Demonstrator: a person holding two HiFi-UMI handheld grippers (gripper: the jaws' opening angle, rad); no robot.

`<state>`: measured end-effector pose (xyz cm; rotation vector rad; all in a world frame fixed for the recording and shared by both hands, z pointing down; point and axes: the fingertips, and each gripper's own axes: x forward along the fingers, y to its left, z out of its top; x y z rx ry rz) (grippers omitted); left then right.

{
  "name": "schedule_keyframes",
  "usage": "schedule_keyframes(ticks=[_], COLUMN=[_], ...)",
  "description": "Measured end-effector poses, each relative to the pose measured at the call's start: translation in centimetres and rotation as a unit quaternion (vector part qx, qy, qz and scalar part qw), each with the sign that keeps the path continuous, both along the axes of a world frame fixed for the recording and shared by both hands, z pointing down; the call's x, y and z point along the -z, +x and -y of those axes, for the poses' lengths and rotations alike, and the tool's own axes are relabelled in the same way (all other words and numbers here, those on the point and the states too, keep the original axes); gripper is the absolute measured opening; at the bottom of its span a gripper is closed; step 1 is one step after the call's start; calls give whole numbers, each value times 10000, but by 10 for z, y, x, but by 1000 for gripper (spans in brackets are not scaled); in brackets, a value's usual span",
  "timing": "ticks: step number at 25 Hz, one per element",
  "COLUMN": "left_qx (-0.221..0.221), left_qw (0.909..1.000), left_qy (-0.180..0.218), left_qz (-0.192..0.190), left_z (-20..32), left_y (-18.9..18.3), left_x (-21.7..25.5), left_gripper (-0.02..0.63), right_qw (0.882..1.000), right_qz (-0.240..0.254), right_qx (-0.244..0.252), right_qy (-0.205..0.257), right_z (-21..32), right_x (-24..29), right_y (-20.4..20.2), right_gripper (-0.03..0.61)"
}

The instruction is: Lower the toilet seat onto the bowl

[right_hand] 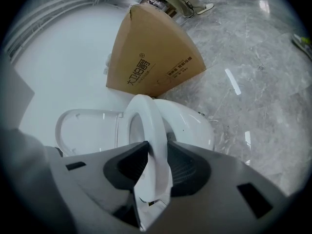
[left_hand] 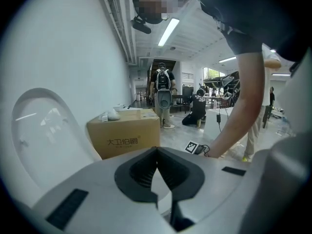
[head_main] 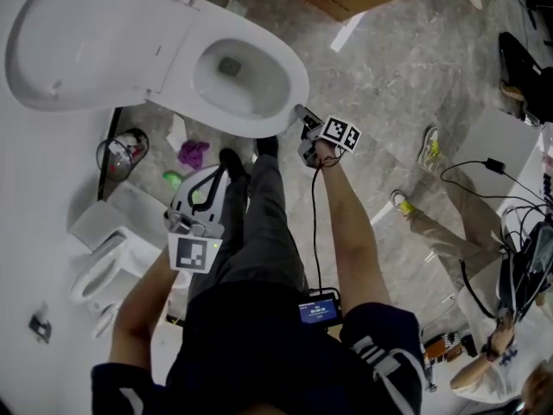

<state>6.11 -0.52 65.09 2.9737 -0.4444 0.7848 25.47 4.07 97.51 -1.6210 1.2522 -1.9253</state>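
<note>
From where I stand, the right gripper point(right_hand: 157, 147) has its fingers closed narrow on the front rim of the toilet seat point(right_hand: 146, 123), one pad on each face of the white ring. The seat is hinged at the back of the bowl point(right_hand: 194, 125) and tilts up over it, not yet resting on the rim. The lid point(head_main: 78, 37) leans open behind the bowl.

To do this well, I'd say the grip should stay firm and the hand should follow the seat's arc about the hinge. It should come down slowly, not push straight down, so the seat doesn't slip free and slam. The lower finger sits under the ring, so near the bowl's rim it risks being pinched. It looks wiser to ease off just above the rim and draw the fingers out toward the front of the bowl.

The right arm point(head_main: 350, 223) reaches out nearly straight from the shoulder, with the gripper slanting downward at the front of the bowl. The left gripper point(left_hand: 156, 150) hangs well back from the bowl beside the person's leg. Its elbow is bent, and its fingers are together with nothing between them.
</note>
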Motion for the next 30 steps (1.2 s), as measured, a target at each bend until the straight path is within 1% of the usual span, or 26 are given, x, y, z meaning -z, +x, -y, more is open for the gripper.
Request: schedule_keyframes(ticks=[3,9,12,15,18,21,25,28,30], left_qx=[17,36,28,15,60,54,149,117,113], left_qw=[9999,9999,9998,9999,9997,9998,9993,9996,9995], left_qy=[-75,-117,-162,-132,-181,-172,-278,-219,-249], left_qz=[77,57,125,84,125,127,177,131,177], left_z=[-1,-1,-1,1,2,3,3,5,4], left_y=[-1,0,-2,1,0,0,-4,-2,-2], left_x=[-6,-13,-18,-18,-22,-24,-30,-30,-33], left_gripper=[25,25,25,25,25,25,25,25,25], right_qw=[9999,9994,9988,9979,9973,9960,9938,9916,9899], right_qz=[-72,-210,-263,-359,-398,-490,-642,-784,-876], right_qx=[19,96,157,226,270,371,488,603,701], right_qy=[-103,-275,-382,-484,-555,-643,-762,-832,-870], right_z=[-1,-2,-2,-3,-3,-2,-1,-1,-1], right_x=[-8,-20,-26,-31,-36,-41,-47,-50,-50], right_y=[1,2,3,4,5,5,6,7,7], right_gripper=[132,135,137,133,133,133,134,141,140])
